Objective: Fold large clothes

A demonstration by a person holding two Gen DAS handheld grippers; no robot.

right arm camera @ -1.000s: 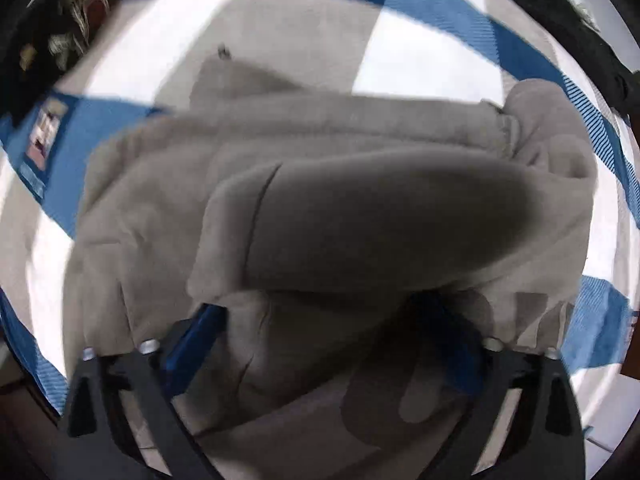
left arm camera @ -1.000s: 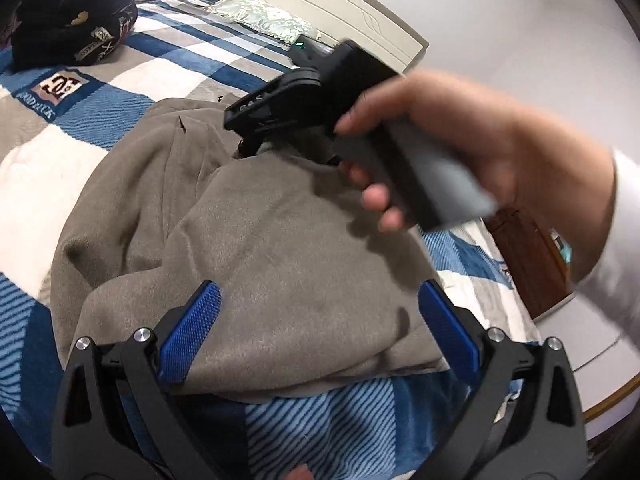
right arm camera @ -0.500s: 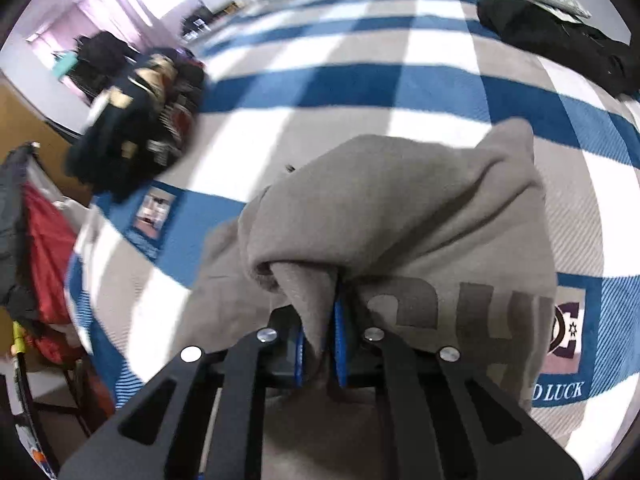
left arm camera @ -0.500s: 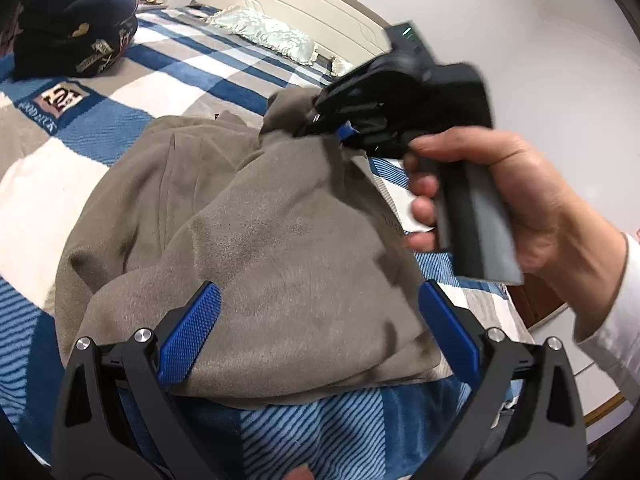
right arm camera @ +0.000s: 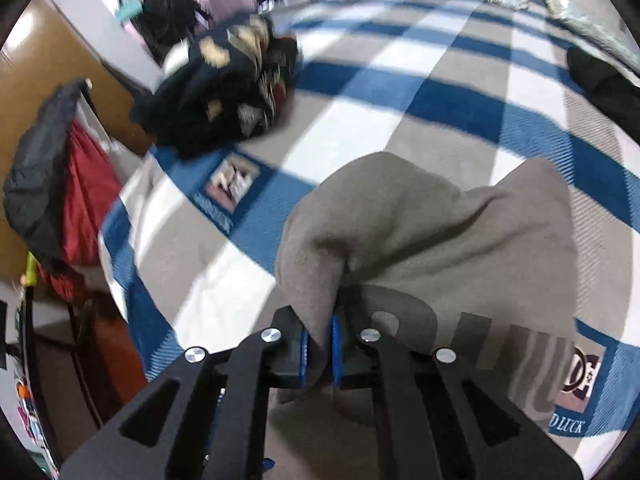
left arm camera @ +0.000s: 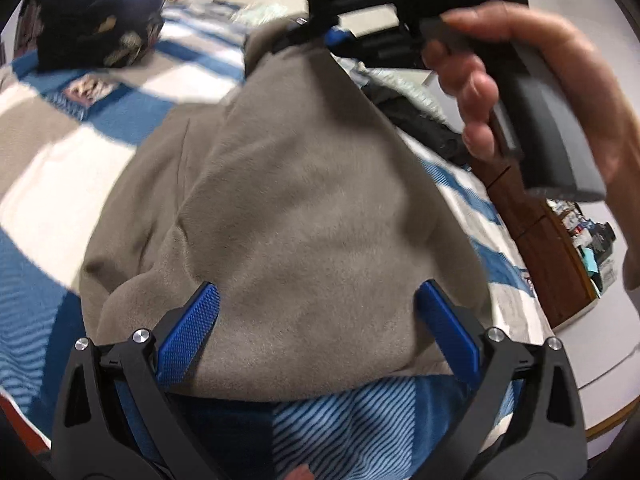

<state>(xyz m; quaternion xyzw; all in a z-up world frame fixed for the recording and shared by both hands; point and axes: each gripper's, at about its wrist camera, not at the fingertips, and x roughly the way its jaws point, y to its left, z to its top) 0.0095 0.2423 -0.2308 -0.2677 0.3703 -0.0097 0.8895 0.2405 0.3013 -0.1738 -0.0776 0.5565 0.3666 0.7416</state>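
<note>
The grey sweatshirt (left arm camera: 304, 216) lies heaped on the bed (right arm camera: 400, 120), over a blue, white and grey checked blanket, and one fold of it is pinched up off the heap. The right gripper (right arm camera: 319, 350) has its blue pads clamped tight on that bunched fold, so the cloth hangs from it like a small tent; I take this as the lift that starts a fold, since raising an edge lets the rest drape and be carried over. From the other side you see the same gripper (left arm camera: 320, 36) high at the top of the peak, with the person's hand (left arm camera: 540, 92) wrapped round its grey handle.

The left gripper (left arm camera: 316, 328) stands wide, its two blue pads to either side of the lower hem and pressing on nothing. It seems placed to catch or steady the near edge while the far side goes up, though the motion blur makes it hard to say whether the pads brush the cloth.

There is room to work: open blanket runs beyond the sweatshirt. A dark bundle of clothes (right arm camera: 224, 80) sits well apart near the bed's far corner, and another dark garment (left arm camera: 424, 120) lies beside the lifted peak on the right. The near edge of the bed is close under the left gripper, so the hem could slip off if dragged that way.
</note>
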